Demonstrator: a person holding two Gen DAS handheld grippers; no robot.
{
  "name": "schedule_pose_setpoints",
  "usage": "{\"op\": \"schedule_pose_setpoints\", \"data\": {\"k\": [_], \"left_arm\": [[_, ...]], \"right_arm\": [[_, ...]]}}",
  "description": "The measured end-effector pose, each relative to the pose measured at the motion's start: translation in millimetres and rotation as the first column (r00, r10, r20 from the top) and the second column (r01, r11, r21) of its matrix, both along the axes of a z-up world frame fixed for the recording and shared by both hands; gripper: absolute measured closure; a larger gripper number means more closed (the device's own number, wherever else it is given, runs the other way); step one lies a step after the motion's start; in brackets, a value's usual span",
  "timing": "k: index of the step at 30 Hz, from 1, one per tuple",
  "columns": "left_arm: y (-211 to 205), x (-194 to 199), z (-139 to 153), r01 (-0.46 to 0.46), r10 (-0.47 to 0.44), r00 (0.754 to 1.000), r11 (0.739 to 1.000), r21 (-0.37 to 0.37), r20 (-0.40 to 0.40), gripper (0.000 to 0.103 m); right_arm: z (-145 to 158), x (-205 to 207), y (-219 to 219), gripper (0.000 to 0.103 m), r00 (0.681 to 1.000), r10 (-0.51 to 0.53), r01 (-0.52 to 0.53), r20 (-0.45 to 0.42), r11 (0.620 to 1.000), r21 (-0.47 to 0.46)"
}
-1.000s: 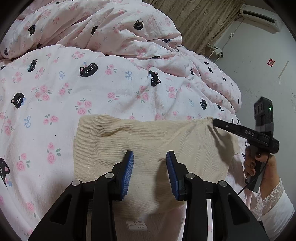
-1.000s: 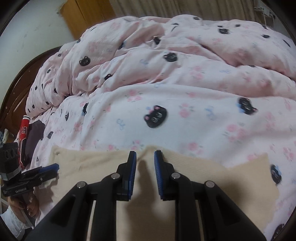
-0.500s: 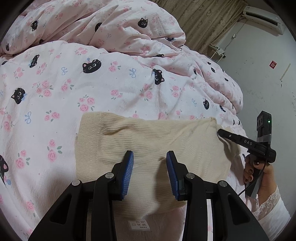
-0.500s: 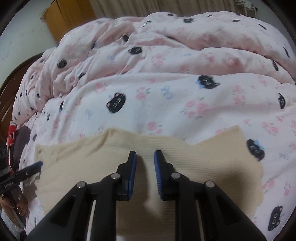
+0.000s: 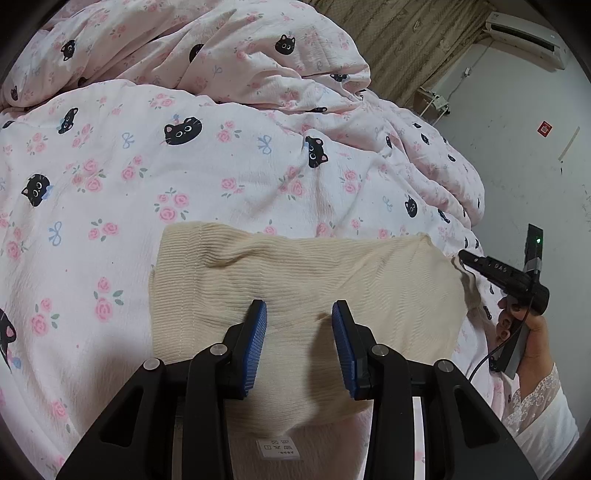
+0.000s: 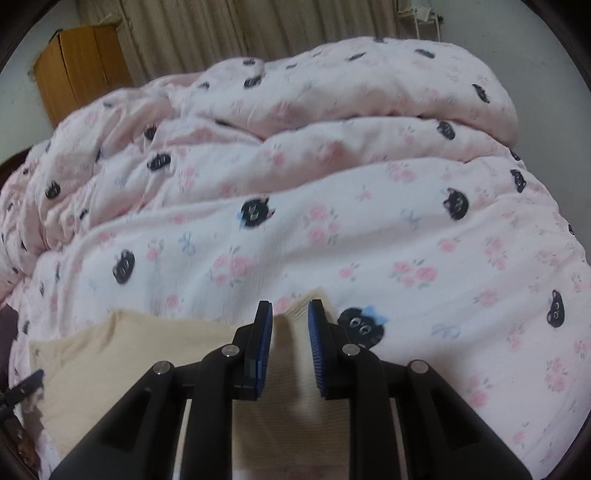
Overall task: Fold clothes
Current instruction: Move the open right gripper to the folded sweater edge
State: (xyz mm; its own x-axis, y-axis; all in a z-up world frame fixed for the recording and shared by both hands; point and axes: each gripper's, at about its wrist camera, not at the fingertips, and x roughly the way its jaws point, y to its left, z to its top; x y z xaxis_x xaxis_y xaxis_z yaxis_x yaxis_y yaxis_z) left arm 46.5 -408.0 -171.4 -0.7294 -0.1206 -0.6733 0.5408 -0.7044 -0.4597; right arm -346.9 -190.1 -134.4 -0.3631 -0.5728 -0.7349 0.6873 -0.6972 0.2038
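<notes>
A cream ribbed garment (image 5: 332, 273) lies flat on the pink cat-print duvet (image 5: 184, 177), with its care label (image 5: 279, 446) at the near edge. My left gripper (image 5: 299, 310) hovers over the garment's near middle, jaws apart with nothing between them. In the right wrist view the garment (image 6: 129, 354) fills the lower left. My right gripper (image 6: 290, 308) stands above its far right corner, with a narrow gap between the jaws and no cloth pinched. In the left wrist view the right gripper (image 5: 463, 256) has its tip at the garment's right edge, held by a hand (image 5: 517, 325).
The rumpled duvet (image 6: 332, 240) rises in thick folds behind the garment. A wooden cabinet (image 6: 81, 70) and curtain (image 6: 258, 29) stand beyond the bed. An air conditioner (image 5: 528, 37) hangs on the white wall at right. The left gripper (image 6: 33, 376) shows at the lower left edge.
My right gripper has slid sideways from the garment's middle to its right corner and rolled a little. The left gripper and the garment have stayed put.
</notes>
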Motion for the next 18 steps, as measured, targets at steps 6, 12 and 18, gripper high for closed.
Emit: {"op": "schedule_pose_setpoints", "data": {"k": [6,12,18], "left_arm": [[-1,0,-1,0.000,0.000,1.000,1.000,0.001,0.002,0.071],[0,-1,-2,-0.001,0.001,1.000,1.000,0.002,0.005,0.071],[1,0,-1,-0.001,0.001,1.000,1.000,-0.002,0.000,0.071]], "right_arm": [[2,-21,14,0.068,0.998,-0.010,0.012,0.069,0.999,-0.034],[-16,-25,13,0.071,0.995,-0.017,0.016,0.099,1.000,0.016],[15,-14,29,0.065,1.000,-0.017,0.017,0.012,1.000,-0.013]]}}
